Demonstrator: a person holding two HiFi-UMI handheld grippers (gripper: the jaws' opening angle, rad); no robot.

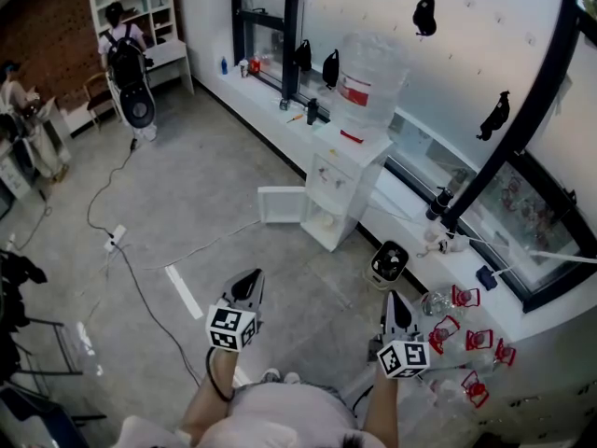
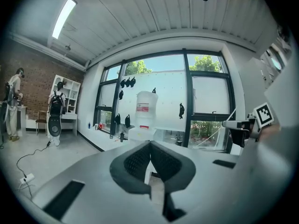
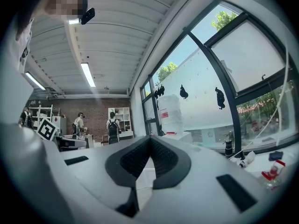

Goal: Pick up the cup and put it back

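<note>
Two grippers, both doing nothing right now. The left gripper point(image 1: 250, 280) and the right gripper point(image 1: 395, 301) each have their dark ribbed pads pressed flat together with nothing between them, which is obvious looking down the left gripper point(image 2: 150, 146) and the right gripper point(image 3: 150, 141).

The cup is the annoying part, because I honestly can't pick it out. It isn't in either gripper. A small pale blob point(image 1: 326, 220) in the open bottom bay of the white water dispenser cabinet point(image 1: 340, 171), mid-frame, might be it, but it's too small to call.

Stuff that could go sideways:
- Shut jaws reaching a cup would just shove it over, so they'd need to open first.
- The black cable point(image 1: 140, 287) snakes across the grey floor at left, an easy trip.
- The clear-and-red clutter point(image 1: 466, 329) on the white window ledge at lower right sits near the right gripper, so a careless swing clips it.

Only the head view shows the floor, cable and ledge clutter. Only the gripper views show the pads meeting, plus the ceiling lights.
</note>
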